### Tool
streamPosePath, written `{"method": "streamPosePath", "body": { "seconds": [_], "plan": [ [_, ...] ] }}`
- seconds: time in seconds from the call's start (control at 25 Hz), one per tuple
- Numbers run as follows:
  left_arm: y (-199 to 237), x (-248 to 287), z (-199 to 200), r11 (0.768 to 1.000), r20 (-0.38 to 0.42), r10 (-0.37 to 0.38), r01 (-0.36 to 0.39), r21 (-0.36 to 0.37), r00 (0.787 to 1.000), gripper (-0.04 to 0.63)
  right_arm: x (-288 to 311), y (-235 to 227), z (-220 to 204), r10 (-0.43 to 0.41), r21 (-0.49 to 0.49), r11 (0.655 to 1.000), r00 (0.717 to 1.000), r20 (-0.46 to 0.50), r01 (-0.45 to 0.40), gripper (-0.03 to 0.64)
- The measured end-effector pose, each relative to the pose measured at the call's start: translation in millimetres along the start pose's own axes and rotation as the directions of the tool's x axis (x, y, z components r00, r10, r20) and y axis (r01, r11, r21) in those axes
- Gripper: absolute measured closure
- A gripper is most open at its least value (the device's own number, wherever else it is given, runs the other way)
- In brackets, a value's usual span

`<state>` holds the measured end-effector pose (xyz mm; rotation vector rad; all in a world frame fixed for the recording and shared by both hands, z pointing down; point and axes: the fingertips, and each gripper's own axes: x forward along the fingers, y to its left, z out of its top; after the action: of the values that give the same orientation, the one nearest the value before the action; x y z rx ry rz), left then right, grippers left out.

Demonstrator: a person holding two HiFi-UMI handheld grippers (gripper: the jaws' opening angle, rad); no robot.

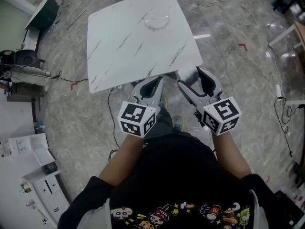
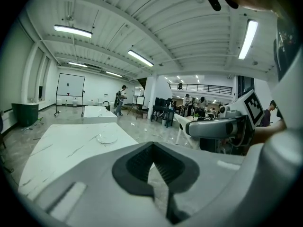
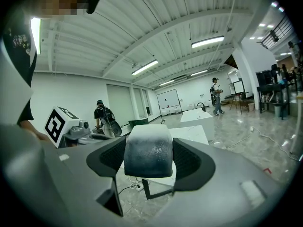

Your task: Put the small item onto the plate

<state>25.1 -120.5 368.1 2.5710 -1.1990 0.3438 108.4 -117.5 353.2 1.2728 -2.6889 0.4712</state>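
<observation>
Right gripper (image 1: 193,80) has its jaws clamped on the small item (image 3: 147,150), squeezed squarely between both dark pads, and it is held just short of the near edge of the table (image 1: 119,46), not over it yet. The plate (image 1: 157,21) sits well ahead of the jaws, toward the far edge of the top and a touch to the gripper's left. The smart play here, I'd say, is a level carry straight forward with the squeeze steady, angling a little left, and no release until the item is low over the plate's middle, since a drop from height could bounce it off. Left gripper (image 1: 151,87) rides alongside, just to the right one's left, jaws together on nothing, so it should simply stay out of the lane. The item itself is a stubby rounded block, pale on top, darker grey with a frosted, faintly glossy sheen on the face toward the camera. What it's made of, I can't tell.
</observation>
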Motion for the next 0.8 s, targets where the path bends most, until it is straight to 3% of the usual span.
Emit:
{"method": "streamPosePath", "body": {
  "seconds": [0.32, 0.8],
  "plan": [
    [31.8, 19.6, -1.2, 1.000, -0.028, -0.006, 0.005, -0.021, 1.000, 0.595, 35.7, -13.9, 1.0, -0.006, 0.002, 1.000, 0.999, -0.042, 0.007, 0.281],
    [116.2, 73.2, -5.7, 0.996, -0.076, -0.034, 0.028, -0.084, 0.996, 0.595, 137.5, -48.3, 1.3, -0.028, 0.009, 1.000, 0.993, -0.117, 0.029, 0.281]
  ]
}}
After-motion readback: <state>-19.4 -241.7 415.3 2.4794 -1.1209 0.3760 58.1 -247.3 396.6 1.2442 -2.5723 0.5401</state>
